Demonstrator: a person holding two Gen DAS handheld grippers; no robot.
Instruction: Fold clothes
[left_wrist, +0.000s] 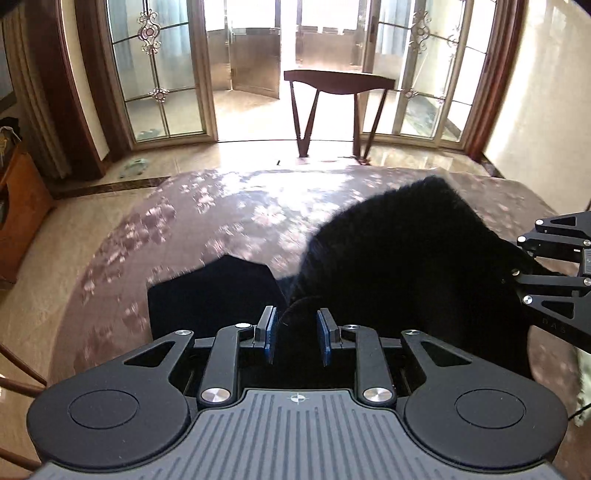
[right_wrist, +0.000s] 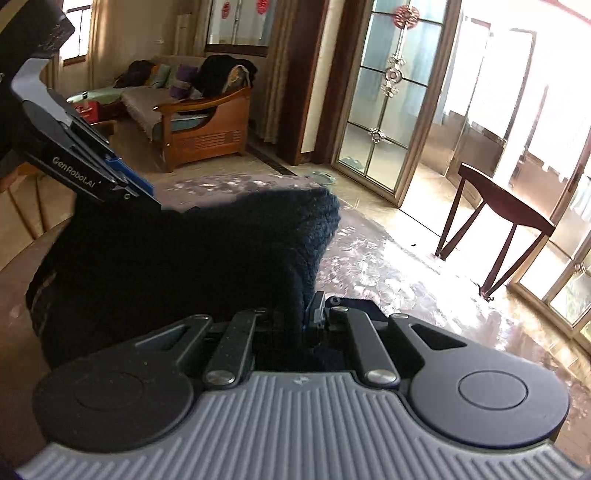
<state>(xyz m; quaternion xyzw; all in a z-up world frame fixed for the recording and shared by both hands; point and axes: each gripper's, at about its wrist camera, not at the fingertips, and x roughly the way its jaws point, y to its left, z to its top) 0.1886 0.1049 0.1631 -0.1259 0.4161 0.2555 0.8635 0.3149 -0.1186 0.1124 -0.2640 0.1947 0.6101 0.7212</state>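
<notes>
Black fleecy garment (left_wrist: 406, 258) hangs between 2 grippers above the purple-covered counter (left_wrist: 221, 221), one part lying flat. The left gripper (left_wrist: 297, 334) stands narrow on a fabric bunch; the right gripper (right_wrist: 308, 317) is nearly closed on an edge. The loose left pinch could slip as the cloth stretches. The counter's far rim nears a wooden side table (left_wrist: 340, 83); open room lies left.

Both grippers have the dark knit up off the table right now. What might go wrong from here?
1. The left gripper pinches only a thin bit of the dark knit garment; it might slip free.
2. The garment hangs bunched, so the fold may land crooked.
3. A folded dark piece lies beneath on the table; the garment might drag it.
</notes>
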